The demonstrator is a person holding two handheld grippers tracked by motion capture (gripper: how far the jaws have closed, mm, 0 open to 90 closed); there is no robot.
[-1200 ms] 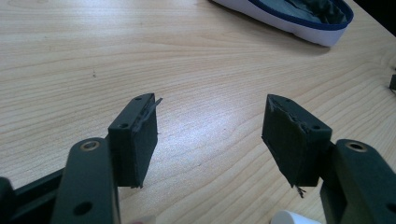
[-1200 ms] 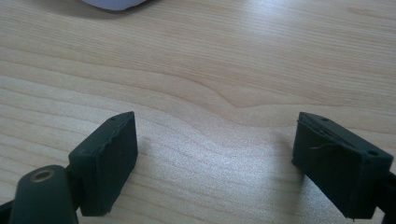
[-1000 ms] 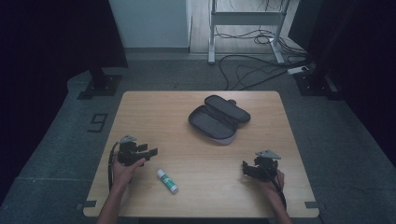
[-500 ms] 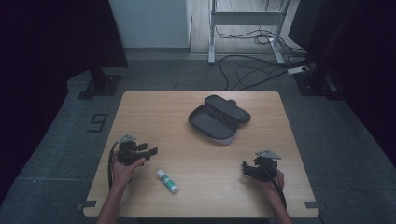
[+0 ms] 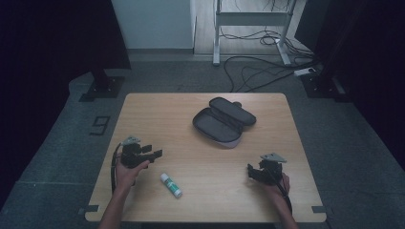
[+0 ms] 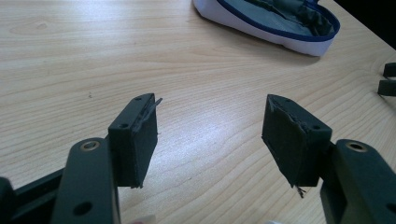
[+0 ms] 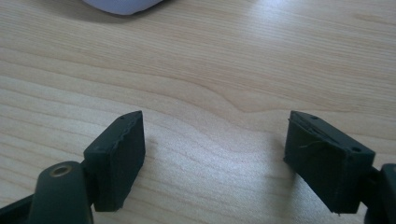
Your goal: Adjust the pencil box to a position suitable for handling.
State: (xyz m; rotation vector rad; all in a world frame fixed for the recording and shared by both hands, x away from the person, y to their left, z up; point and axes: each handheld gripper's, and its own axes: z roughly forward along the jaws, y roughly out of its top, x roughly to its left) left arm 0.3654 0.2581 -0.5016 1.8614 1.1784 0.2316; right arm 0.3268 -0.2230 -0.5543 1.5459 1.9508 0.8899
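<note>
I rest both grippers low on the bench [image 5: 157, 107], and each is spread wide with nothing between its fingers — bare wood shows in the gap in both gripper views. The glue stick [image 5: 171, 185] lies on the near part of the bench, just to the right of my left gripper [image 5: 154, 155] and a little nearer to me than its tips, while my right gripper [image 5: 252, 172] sits well apart from it across the bench. Its long axis runs on a diagonal, the white end toward my left hand and farther from me, the green-banded end nearer me and toward the right. So my left is plainly the nearer one, and I judge it would have to swing toward the near right and turn until its fingers straddle the stick across that diagonal. The open pencil case [image 5: 223, 122] lies beyond, near the middle of the bench — farther from both grippers, its grey inside facing up.
</note>
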